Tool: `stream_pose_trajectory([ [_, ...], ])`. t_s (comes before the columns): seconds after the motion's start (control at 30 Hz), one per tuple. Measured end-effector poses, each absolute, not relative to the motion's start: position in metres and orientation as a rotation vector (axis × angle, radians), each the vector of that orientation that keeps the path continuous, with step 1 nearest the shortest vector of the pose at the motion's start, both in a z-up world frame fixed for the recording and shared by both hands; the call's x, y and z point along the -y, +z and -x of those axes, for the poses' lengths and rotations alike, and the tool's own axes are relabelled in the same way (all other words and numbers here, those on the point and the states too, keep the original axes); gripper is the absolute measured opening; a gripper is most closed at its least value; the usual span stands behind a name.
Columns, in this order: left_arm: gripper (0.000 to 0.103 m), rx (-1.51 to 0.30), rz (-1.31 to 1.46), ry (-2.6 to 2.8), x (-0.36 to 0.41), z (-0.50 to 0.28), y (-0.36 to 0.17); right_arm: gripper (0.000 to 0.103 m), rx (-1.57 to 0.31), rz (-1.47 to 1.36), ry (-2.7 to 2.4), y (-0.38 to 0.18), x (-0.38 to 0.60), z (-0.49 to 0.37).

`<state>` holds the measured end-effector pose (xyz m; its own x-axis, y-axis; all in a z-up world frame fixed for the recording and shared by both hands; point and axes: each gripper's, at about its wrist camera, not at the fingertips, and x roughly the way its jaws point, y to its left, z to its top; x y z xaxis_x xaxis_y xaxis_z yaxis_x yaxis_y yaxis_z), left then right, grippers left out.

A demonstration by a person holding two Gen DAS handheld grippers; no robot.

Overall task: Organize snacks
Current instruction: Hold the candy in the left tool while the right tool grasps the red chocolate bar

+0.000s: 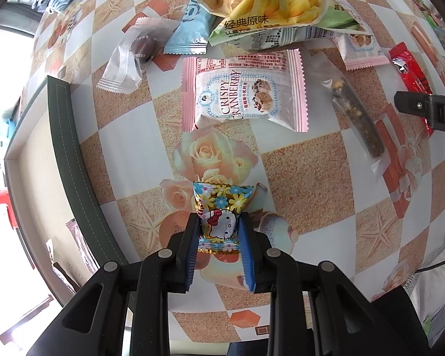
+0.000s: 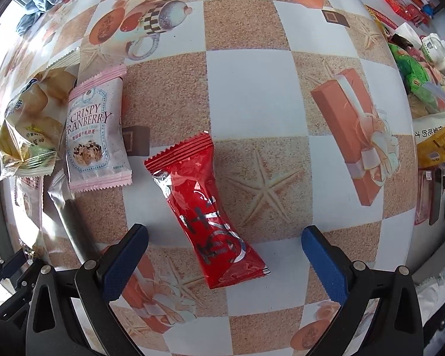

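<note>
Left tool (image 1: 219,231) pinching Hello Kitty candy (image 1: 221,213), apparently above table; right tool (image 2: 222,255) spread, straddling red packet (image 2: 204,207).

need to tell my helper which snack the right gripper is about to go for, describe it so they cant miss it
On the checkered tablecloth, look between the open right gripper's blue fingers. There lies a long red foil packet, flat and slanted, with silver characters. The pink Crispy Cranberry packet to its left is pale; this is the only glossy red one nearby.

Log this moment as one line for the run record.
left gripper: shut on Hello Kitty candy | right gripper: open over red packet | box: left of candy
</note>
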<state>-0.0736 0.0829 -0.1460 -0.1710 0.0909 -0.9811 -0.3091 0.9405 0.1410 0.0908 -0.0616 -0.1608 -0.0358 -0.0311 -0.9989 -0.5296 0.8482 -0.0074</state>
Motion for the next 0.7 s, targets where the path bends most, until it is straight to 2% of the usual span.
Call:
stream_pose_trajectory([
  [0.7,0.029,-1.708,0.17,0.356,-0.0843,0.0748,-0.1459,0.103,-1.559,0.467,0.435,-0.1623,0.0618,-0.0835],
])
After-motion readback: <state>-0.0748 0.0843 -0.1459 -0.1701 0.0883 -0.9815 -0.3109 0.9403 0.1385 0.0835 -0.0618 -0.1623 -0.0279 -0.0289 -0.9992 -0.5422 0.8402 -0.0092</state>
